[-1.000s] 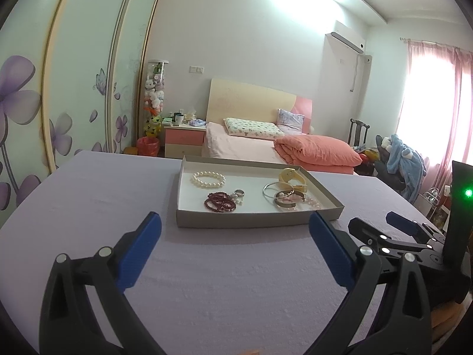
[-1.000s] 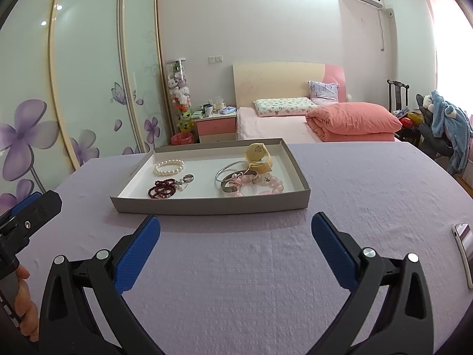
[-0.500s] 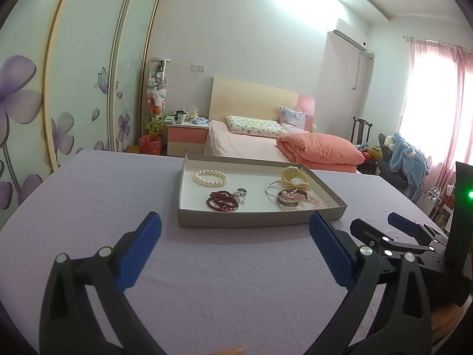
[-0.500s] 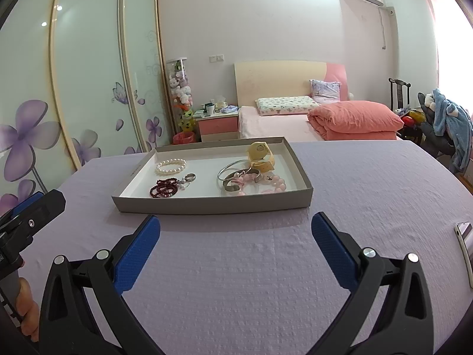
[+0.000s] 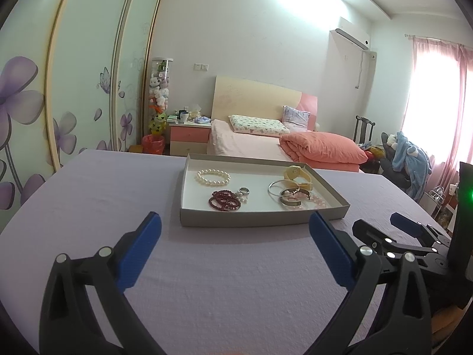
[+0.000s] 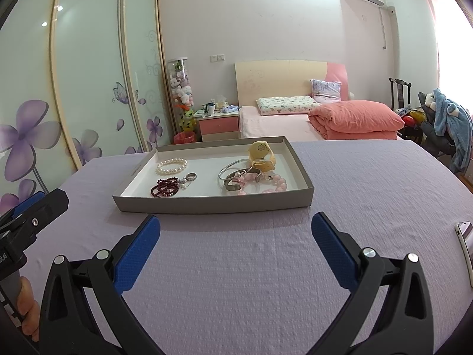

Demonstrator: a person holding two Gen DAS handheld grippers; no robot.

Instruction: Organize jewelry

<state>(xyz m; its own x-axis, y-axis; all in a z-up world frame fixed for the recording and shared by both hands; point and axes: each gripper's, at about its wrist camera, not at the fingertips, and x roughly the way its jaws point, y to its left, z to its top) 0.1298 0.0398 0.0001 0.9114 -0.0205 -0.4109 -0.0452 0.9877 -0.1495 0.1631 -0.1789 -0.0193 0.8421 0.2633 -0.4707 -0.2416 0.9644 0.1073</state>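
Observation:
A grey cardboard tray [image 5: 260,217] [image 6: 212,204] with a white floor lies on the lilac tablecloth. Inside are a white pearl bracelet [image 5: 213,176] [image 6: 172,166], a dark red bead bracelet [image 5: 224,200] [image 6: 164,188], a small silver ring [image 5: 244,190] [image 6: 191,176], silver bangles [image 5: 282,188] [image 6: 233,171], a pink bead bracelet [image 6: 273,183] and a yellow watch [image 5: 297,174] [image 6: 261,153]. My left gripper [image 5: 235,230] is open, hovering short of the tray's near wall. My right gripper [image 6: 236,229] is open too, just in front of the tray. Neither holds anything.
A phone [image 6: 466,236] lies at the table's right edge. The right gripper's body [image 5: 414,236] shows at the right of the left wrist view; the left gripper's body [image 6: 26,216] and a hand show at the left of the right one. A bed [image 6: 319,118] stands behind.
Both views have tilted slightly, so the tray sits a little higher and closer in them. Both grippers stay open and empty.

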